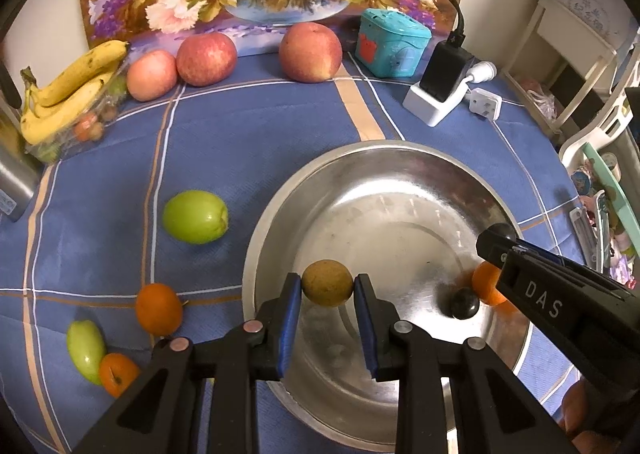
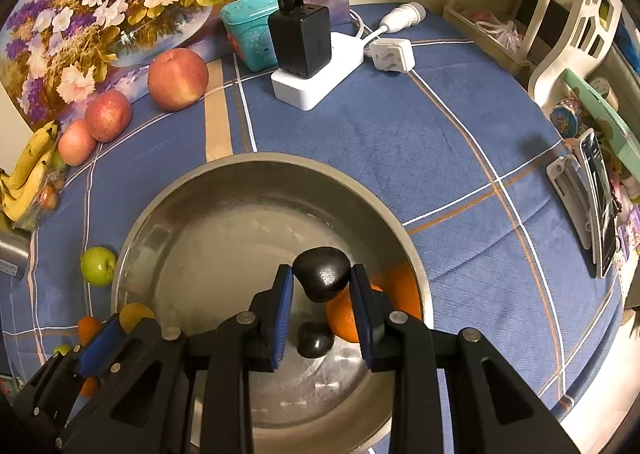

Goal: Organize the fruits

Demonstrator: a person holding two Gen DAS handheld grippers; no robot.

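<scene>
A steel bowl point(image 1: 280, 214) sits on the blue checked tablecloth; it also shows in the right wrist view point(image 2: 248, 190). My left gripper point(image 1: 327, 290) is shut on a small brown round fruit point(image 1: 327, 283) and holds it over the bowl's near-left rim. My right gripper point(image 2: 322, 282) is shut on a dark black fruit point(image 2: 322, 274) and holds it above the bowl. In the bowl lie an orange point(image 2: 344, 316) and its reflection. The right gripper also shows at the right of the left wrist view point(image 1: 496, 238).
On the cloth left of the bowl lie a green fruit point(image 1: 195, 216), another green fruit point(image 1: 86, 350) and two small oranges point(image 1: 158, 308) point(image 1: 116, 374). Three apples point(image 1: 206, 58), bananas point(image 1: 68, 90), a teal box point(image 1: 390, 42) and a charger on a power strip point(image 1: 440, 90) stand at the back.
</scene>
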